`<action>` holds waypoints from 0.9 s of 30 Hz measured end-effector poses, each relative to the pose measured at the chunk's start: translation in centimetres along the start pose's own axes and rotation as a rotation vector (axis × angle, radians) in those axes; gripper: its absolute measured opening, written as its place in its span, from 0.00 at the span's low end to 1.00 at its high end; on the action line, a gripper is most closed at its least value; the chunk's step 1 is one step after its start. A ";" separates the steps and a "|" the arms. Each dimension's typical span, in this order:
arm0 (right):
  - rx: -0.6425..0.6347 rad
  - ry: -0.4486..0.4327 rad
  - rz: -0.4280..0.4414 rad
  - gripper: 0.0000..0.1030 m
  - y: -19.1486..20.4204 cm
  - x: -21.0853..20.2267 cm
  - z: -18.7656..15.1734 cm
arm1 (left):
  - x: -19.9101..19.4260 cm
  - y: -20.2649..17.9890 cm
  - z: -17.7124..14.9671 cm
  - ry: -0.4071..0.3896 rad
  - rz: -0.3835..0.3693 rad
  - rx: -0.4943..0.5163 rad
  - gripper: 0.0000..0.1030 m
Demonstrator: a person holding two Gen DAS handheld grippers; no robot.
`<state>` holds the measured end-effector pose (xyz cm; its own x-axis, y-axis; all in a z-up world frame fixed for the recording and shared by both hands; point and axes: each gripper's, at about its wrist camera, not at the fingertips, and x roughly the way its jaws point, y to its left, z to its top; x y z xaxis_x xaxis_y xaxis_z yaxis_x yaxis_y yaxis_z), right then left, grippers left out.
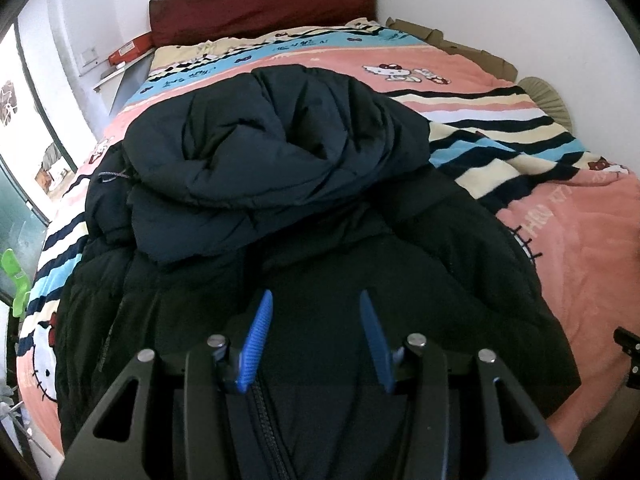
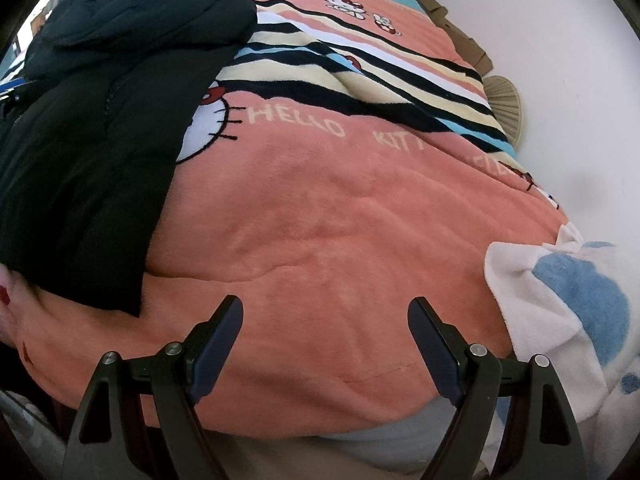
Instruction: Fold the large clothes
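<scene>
A large dark navy puffer jacket (image 1: 304, 216) lies on the bed, its hood bunched towards the headboard and its zipper (image 1: 266, 420) running under my left gripper. My left gripper (image 1: 316, 300) is open and hovers just over the jacket's lower front, holding nothing. In the right wrist view the jacket (image 2: 92, 132) lies at the left, its hem corner near the bed's front edge. My right gripper (image 2: 326, 306) is wide open and empty over the bare pink blanket, to the right of the jacket.
A pink Hello Kitty blanket (image 2: 340, 216) with stripes covers the bed. A dark red headboard (image 1: 260, 0) stands at the far end. A white and blue cloth (image 2: 568, 296) lies at the right front edge. Cardboard (image 1: 460, 46) lines the wall. A window is at the left.
</scene>
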<state>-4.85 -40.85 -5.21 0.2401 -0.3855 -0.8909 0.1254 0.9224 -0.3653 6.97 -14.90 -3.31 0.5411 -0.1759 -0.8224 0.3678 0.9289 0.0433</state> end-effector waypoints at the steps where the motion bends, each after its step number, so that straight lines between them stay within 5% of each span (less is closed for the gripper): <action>1: 0.001 0.000 0.000 0.81 -0.1 0.0 0.0 | 0.1 -0.1 0.0 0.001 0.000 0.001 0.43; 27: 0.009 0.036 -0.032 0.81 -0.9 1.0 -0.1 | 1.0 0.2 0.3 0.004 -0.012 0.000 0.43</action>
<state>-4.83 -42.02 -5.82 0.2011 -0.4136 -0.8880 0.1408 0.9093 -0.3917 7.81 -14.98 -3.92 0.5338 -0.1858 -0.8249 0.3739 0.9269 0.0333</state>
